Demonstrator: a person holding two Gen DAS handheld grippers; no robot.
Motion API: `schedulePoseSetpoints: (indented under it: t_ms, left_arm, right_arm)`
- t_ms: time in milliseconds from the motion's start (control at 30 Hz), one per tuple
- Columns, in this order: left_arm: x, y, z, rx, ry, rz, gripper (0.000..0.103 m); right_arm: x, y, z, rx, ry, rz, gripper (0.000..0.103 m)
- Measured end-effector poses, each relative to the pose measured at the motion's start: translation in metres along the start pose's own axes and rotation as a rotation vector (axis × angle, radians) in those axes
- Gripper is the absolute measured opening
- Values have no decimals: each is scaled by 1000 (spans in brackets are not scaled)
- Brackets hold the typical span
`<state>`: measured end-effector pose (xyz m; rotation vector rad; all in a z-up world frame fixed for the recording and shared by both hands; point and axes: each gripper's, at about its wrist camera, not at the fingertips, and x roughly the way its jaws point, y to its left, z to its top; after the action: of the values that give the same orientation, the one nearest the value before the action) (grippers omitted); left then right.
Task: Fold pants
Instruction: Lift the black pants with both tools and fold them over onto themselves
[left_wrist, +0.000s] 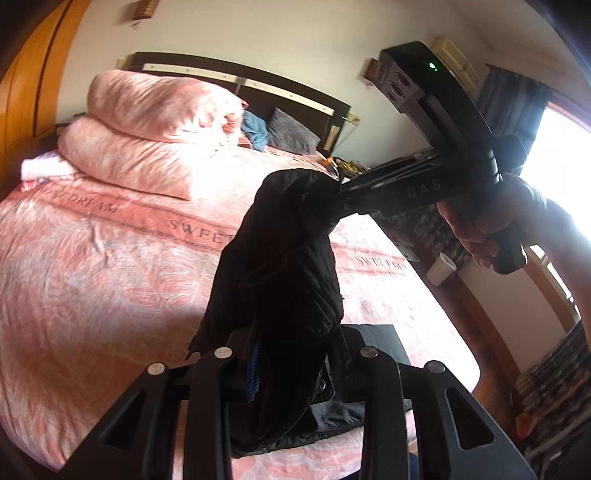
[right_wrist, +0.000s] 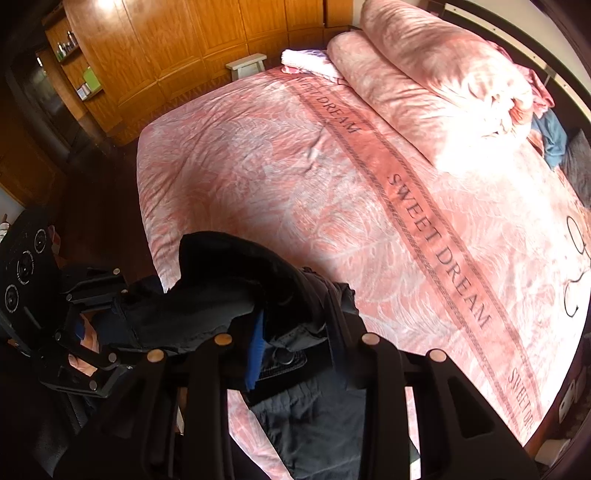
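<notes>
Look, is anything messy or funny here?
Yes: the black pants hang bunched up between both grippers, left gripper and right gripper, above the pink bedspread, not laid flat for folding yet.

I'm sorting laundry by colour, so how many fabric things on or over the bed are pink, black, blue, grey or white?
Pink: 2, the bedspread and rolled duvet
Black: 1, the pants
Blue: 1, a cloth
Grey: 1, a pillow
White: 1, a towel
Total: 6

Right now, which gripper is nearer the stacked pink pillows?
Left, judging from the views. The left gripper faces the pillows across the bed; the right gripper holds the pants farther right.
</notes>
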<state>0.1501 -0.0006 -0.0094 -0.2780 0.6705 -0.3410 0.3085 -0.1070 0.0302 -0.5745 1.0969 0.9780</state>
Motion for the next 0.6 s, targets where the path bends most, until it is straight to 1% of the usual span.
schedulePoseSetpoints:
  t_ms: [233,600]
  left_arm:
    - [10,-35,-1,73,22,-27,29]
    - [31,-82,-5,156,62,-71,29]
  right_arm:
    - [-20,-15,-30,44,-21,-25,28]
    - [-44,-41,-82,117,-64,-45,23]
